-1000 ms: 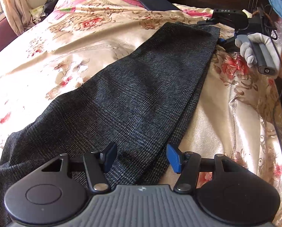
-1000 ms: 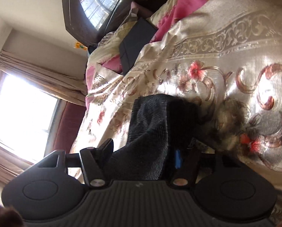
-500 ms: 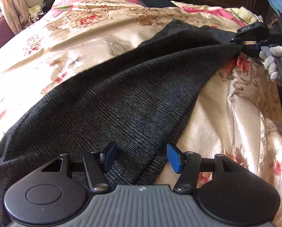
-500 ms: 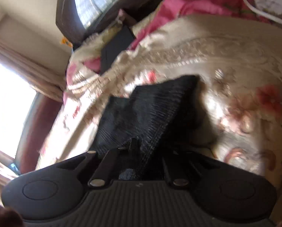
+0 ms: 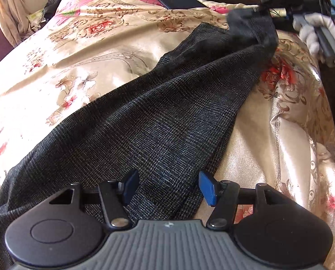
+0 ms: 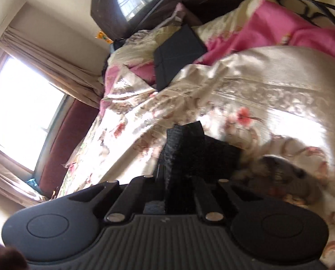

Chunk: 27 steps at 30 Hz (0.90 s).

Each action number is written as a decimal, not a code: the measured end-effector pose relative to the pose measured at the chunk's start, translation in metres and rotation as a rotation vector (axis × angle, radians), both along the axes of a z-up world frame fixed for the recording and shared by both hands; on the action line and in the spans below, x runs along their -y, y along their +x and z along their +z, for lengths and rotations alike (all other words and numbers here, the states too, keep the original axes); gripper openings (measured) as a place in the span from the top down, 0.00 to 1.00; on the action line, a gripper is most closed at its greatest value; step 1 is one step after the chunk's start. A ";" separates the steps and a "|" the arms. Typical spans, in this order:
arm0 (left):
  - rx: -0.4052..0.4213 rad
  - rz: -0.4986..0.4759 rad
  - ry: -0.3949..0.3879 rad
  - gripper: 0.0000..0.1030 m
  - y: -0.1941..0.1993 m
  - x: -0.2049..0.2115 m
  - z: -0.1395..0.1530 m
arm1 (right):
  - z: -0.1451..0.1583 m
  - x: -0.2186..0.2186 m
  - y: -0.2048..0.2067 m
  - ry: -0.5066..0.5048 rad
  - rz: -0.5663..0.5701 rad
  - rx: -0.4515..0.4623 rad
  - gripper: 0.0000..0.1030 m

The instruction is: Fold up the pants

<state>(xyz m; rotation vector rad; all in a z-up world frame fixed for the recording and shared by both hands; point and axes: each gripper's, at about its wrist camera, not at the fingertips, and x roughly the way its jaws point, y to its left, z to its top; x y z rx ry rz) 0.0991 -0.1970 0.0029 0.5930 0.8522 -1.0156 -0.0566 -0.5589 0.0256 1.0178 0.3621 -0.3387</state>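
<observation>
Pants (image 5: 158,121) lifted by one corner off the bed (image 5: 77,63).
Your right tongs (image 6: 178,180) clamp the 1 o'clock corner; your left tongs (image 5: 167,186) gape over the near end.

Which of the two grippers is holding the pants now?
The right gripper: its jaws are shut on the dark checked pants and lift one end off the bed. The left gripper stands open above the cloth, gripping nothing.

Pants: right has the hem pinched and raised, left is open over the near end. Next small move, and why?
Probably close the left gripper on the pants. Its jaws stand open with the cloth between them, not gripped, while the right gripper is shut on the far end and holds it off the bedspread. Pinning the near end should keep the cloth from dragging as the far end comes over.
</observation>
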 end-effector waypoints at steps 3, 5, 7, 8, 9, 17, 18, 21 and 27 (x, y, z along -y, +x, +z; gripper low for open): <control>0.006 0.007 0.001 0.31 0.001 -0.002 0.003 | 0.034 -0.007 0.018 0.030 0.057 0.167 0.95; 0.005 0.023 -0.002 0.31 0.003 -0.006 0.004 | 0.062 -0.011 0.027 0.014 0.092 0.293 0.96; 0.001 0.039 -0.008 0.31 0.006 -0.010 0.004 | 0.073 -0.010 0.028 0.015 0.073 0.364 0.96; -0.002 0.048 -0.009 0.31 0.008 -0.013 0.003 | 0.070 -0.006 0.028 0.001 0.046 0.371 0.96; -0.007 0.058 -0.011 0.31 0.010 -0.014 0.002 | 0.061 -0.003 0.028 -0.032 0.005 0.335 0.96; -0.029 0.071 -0.017 0.30 0.012 -0.020 -0.003 | -0.054 0.029 0.003 0.114 -0.168 -0.086 0.90; -0.030 0.070 -0.016 0.30 0.013 -0.019 -0.003 | -0.053 0.028 -0.005 0.123 -0.181 -0.074 0.89; -0.027 0.070 -0.014 0.30 0.014 -0.017 -0.004 | -0.048 0.020 -0.028 0.130 -0.197 -0.035 0.71; -0.014 0.068 -0.006 0.30 0.012 -0.015 -0.004 | -0.036 -0.002 -0.033 0.035 -0.208 -0.086 0.83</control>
